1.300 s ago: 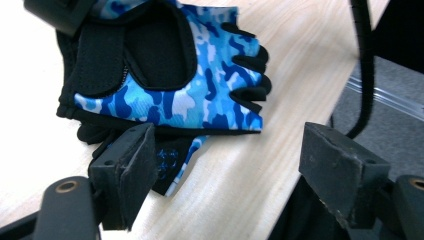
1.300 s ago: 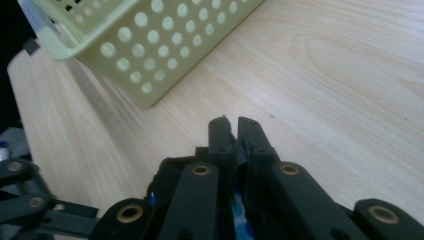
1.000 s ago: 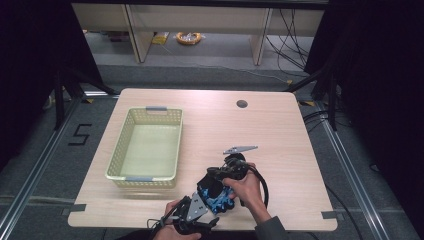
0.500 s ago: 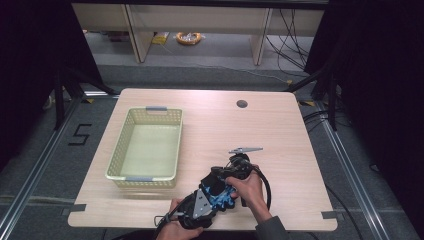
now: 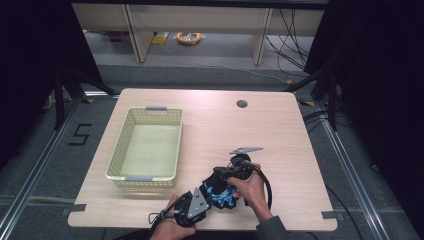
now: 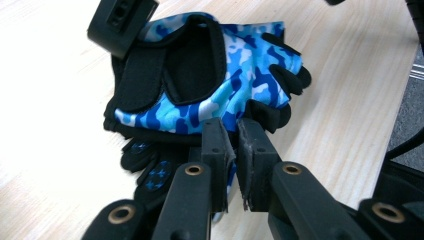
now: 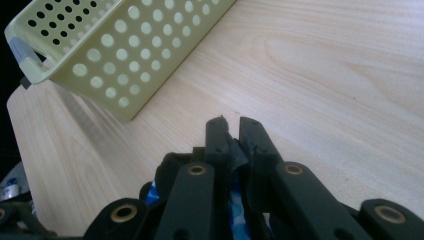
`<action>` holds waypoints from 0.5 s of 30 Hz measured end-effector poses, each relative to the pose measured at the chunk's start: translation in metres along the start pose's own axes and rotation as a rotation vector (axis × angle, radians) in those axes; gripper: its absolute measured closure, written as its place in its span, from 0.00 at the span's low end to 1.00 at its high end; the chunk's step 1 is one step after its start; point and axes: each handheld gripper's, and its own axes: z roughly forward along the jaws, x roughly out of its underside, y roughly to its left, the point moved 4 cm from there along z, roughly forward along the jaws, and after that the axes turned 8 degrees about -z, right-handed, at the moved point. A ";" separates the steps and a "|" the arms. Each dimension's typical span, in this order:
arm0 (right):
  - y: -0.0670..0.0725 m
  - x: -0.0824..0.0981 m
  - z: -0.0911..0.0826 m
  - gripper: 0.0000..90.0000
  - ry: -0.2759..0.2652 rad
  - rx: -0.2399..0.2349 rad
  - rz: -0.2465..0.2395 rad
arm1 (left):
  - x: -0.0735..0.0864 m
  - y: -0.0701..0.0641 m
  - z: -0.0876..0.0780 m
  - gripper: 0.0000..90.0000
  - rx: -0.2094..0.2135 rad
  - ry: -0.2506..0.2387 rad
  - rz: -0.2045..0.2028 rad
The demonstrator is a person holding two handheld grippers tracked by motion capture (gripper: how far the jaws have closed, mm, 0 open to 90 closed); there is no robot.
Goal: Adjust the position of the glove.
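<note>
A pair of blue camouflage gloves (image 5: 220, 194) (image 6: 220, 85) with black palms lies bunched at the table's front edge. In the left gripper view my left gripper (image 6: 231, 126) (image 5: 206, 199) has just been closing. Its jaws now pinch the near edge of the upper glove. My right gripper (image 7: 231, 122) (image 5: 223, 181) reaches in from the far side. Its jaws have just been opening a little, and black glove fabric (image 7: 235, 155) is still pinched between them. Part of the right gripper's body (image 6: 120, 20) rests over the glove's cuff.
A pale yellow perforated basket (image 5: 116, 159) (image 7: 100, 55) stands on the table's left half, close to the gloves. A cable hole (image 5: 242, 104) sits near the back edge. Bare wood stretches right of and behind the hands. Cables trail on the floor beyond.
The left gripper has edged in against the gloves' near side. The right hand and the gloves have hardly shifted.
</note>
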 end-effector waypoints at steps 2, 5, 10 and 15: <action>-0.003 -0.001 -0.001 0.92 0.001 0.011 -0.049 | 0.001 -0.002 0.001 0.92 0.047 -0.026 -0.043; -0.003 -0.001 -0.003 0.91 0.018 0.018 -0.081 | 0.000 0.001 -0.002 0.92 0.058 -0.023 -0.037; 0.002 0.000 -0.007 0.94 0.053 0.014 -0.088 | -0.001 0.009 -0.012 0.92 0.000 -0.006 -0.025; 0.003 -0.003 -0.017 0.93 0.006 0.011 -0.121 | -0.006 0.017 -0.024 0.93 0.008 -0.023 -0.010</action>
